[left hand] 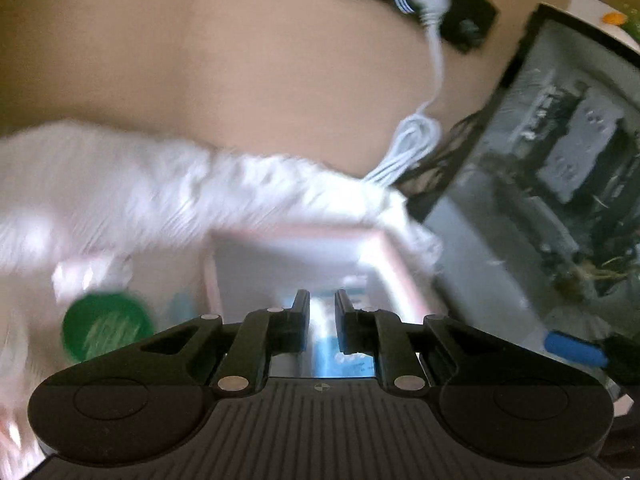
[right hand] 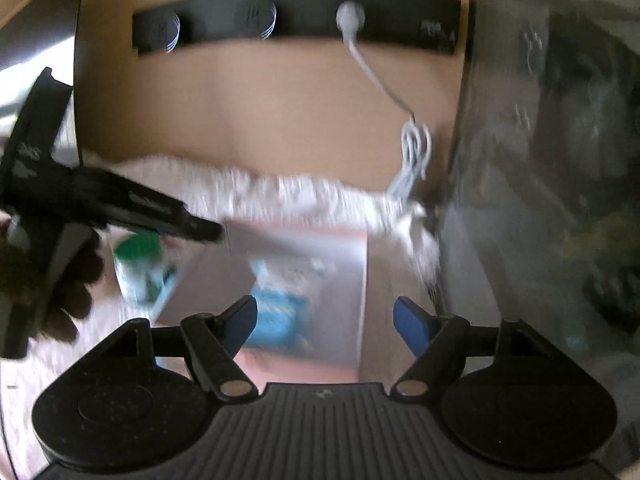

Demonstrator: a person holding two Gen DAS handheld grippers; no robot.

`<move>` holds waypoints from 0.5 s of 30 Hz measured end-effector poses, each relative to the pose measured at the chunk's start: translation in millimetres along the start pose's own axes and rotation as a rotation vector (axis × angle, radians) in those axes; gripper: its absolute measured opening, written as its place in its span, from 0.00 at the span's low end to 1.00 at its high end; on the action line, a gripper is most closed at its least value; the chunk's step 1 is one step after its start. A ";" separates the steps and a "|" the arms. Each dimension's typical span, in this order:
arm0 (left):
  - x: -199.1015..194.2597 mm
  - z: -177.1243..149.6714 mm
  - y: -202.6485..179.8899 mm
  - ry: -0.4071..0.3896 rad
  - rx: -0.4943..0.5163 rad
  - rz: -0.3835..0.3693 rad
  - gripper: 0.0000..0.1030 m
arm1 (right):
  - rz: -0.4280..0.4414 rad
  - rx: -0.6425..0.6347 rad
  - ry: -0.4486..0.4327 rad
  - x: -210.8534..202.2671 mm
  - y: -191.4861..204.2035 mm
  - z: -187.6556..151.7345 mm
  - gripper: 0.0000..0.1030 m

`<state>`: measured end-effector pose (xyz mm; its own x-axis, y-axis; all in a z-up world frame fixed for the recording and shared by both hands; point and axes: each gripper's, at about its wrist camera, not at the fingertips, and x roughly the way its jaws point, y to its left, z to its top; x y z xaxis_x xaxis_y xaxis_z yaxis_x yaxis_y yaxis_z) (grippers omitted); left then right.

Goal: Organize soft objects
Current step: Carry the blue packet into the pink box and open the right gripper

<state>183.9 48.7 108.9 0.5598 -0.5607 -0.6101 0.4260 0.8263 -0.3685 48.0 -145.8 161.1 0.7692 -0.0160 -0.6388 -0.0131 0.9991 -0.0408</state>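
Note:
A pink-rimmed box (left hand: 392,268) sits on a fluffy white rug (left hand: 120,188), with a blue and white soft pack (right hand: 280,312) inside it. My left gripper (left hand: 322,300) hangs over the box with its fingers nearly together; a blurred blue and white thing (left hand: 332,344) shows below the narrow gap. It also shows in the right wrist view (right hand: 208,232), reaching over the box's left rim. My right gripper (right hand: 324,316) is open and empty just above the box (right hand: 364,280). Both views are blurred.
A green-lidded tub (left hand: 106,326) stands left of the box, also in the right wrist view (right hand: 140,268). A glass-sided computer case (left hand: 540,184) stands at the right. A white cable (left hand: 416,144) hangs from a black socket strip (right hand: 296,20) on the beige wall.

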 end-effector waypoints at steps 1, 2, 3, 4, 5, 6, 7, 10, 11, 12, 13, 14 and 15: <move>-7.9 -10.4 3.6 -0.024 -0.006 0.006 0.14 | -0.004 -0.003 0.017 0.5 0.9 -8.1 0.74; -14.9 -16.1 4.6 -0.047 -0.001 0.009 0.14 | -0.004 0.002 0.032 0.5 1.8 -15.6 0.74; -25.7 -25.8 6.3 -0.082 0.013 0.017 0.14 | -0.002 0.016 0.048 1.8 2.8 -22.5 0.74; -37.4 -36.3 8.0 -0.120 0.034 0.030 0.14 | 0.000 0.029 0.059 2.8 5.0 -27.3 0.74; -46.6 -42.9 8.5 -0.143 0.050 0.044 0.14 | 0.002 0.040 0.071 4.4 7.3 -32.4 0.74; -56.3 -50.4 13.4 -0.163 0.068 0.071 0.14 | 0.005 0.047 0.085 6.4 11.1 -37.2 0.74; -65.8 -57.6 19.3 -0.169 0.077 0.092 0.14 | 0.011 0.049 0.097 9.9 13.2 -39.4 0.74; -92.4 -82.4 45.1 -0.138 0.050 0.166 0.14 | 0.046 0.041 0.137 15.5 30.6 -46.0 0.74; -100.8 -90.4 56.4 -0.122 0.032 0.202 0.14 | 0.056 0.034 0.143 16.4 37.8 -45.9 0.74; -107.8 -95.2 66.0 -0.114 0.024 0.231 0.14 | 0.060 0.025 0.139 16.8 46.9 -45.1 0.74; -117.1 -100.1 74.9 -0.111 0.023 0.259 0.14 | 0.061 0.022 0.130 16.9 54.9 -43.0 0.74; -127.3 -106.2 84.6 -0.113 0.026 0.292 0.14 | 0.064 0.025 0.121 16.0 62.0 -40.3 0.74; -138.4 -112.1 95.2 -0.120 0.024 0.331 0.14 | 0.070 0.039 0.111 15.2 69.8 -36.7 0.74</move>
<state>67.3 210.9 79.6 0.7492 -0.2665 -0.6064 0.2233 0.9635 -0.1475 35.3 -77.8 120.4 0.6915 0.0513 -0.7205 -0.0374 0.9987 0.0353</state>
